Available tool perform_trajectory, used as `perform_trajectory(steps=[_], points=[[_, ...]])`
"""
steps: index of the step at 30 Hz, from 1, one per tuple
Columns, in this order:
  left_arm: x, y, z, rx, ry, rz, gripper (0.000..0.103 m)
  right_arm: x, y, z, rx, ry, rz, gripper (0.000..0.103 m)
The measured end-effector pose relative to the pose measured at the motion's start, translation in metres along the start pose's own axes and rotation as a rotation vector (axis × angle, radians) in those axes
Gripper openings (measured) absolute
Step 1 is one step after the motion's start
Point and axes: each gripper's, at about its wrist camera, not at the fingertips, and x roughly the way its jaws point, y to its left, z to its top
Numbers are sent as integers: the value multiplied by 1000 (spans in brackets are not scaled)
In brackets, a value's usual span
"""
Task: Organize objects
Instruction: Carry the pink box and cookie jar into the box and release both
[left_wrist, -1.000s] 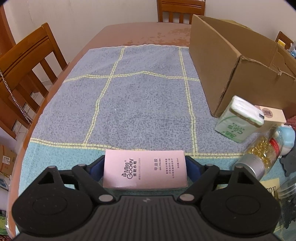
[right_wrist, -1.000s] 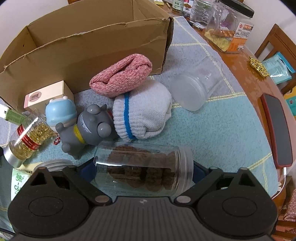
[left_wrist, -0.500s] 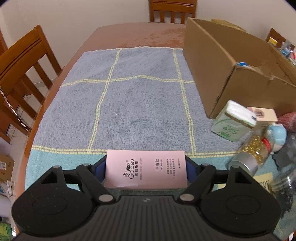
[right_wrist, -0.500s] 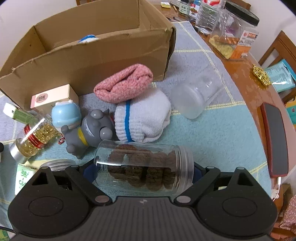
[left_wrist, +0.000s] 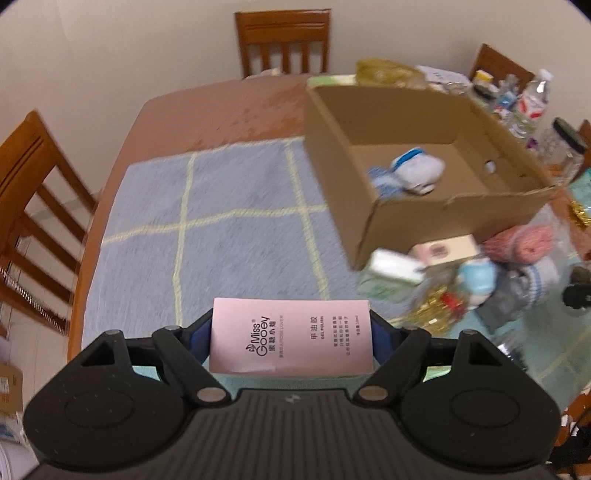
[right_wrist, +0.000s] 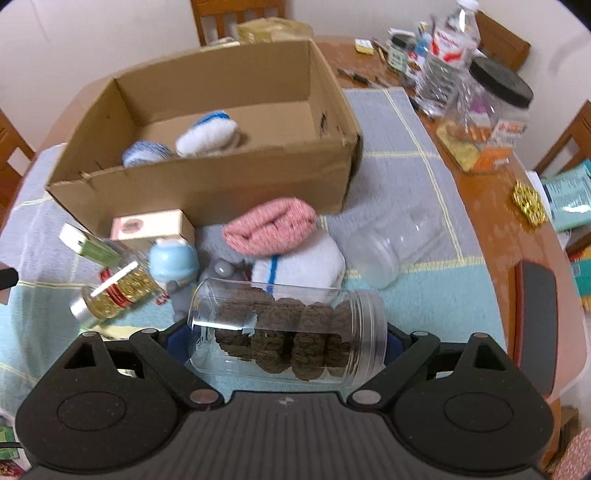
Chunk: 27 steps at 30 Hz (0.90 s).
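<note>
Both grippers grip: left gripper (left_wrist: 291, 338) pinches the pink box (left_wrist: 291, 338); right gripper (right_wrist: 288, 339) clamps the jar (right_wrist: 288, 334) (cookies, seemingly), cardboard box (right_wrist: 207, 190) beyond.

Blurred clutter (left_wrist: 461, 280) beside box (left_wrist: 454, 218)

Both wrist cameras look steeply down past their own jaws at the tabletop (left_wrist: 221, 114). The left faces the cloth's bare side, the right the clutter; both share the box (left_wrist: 402, 206) (right_wrist: 207, 192).

Cream walls (left_wrist: 147, 55) and wooden chairs (left_wrist: 282, 40) surround a brown wooden table (left_wrist: 207, 122).
</note>
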Motion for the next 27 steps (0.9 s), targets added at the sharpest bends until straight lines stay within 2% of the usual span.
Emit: perform_trajectory(steps=[9,16,21,27], points=[[-21,-37,45,88,-97,-68,80,-21,6,26,-94,-73,35,96],[-14,-72,86,120,-164,-116,80,-31,6,55,-155,-140,44,96],[1,-96,106,115,-166,-146,80,-32,1,78,-178,-180,46,96],[22,-111,117,56,-138,-170,81,-24,-10,103,-183,-206,54,96]])
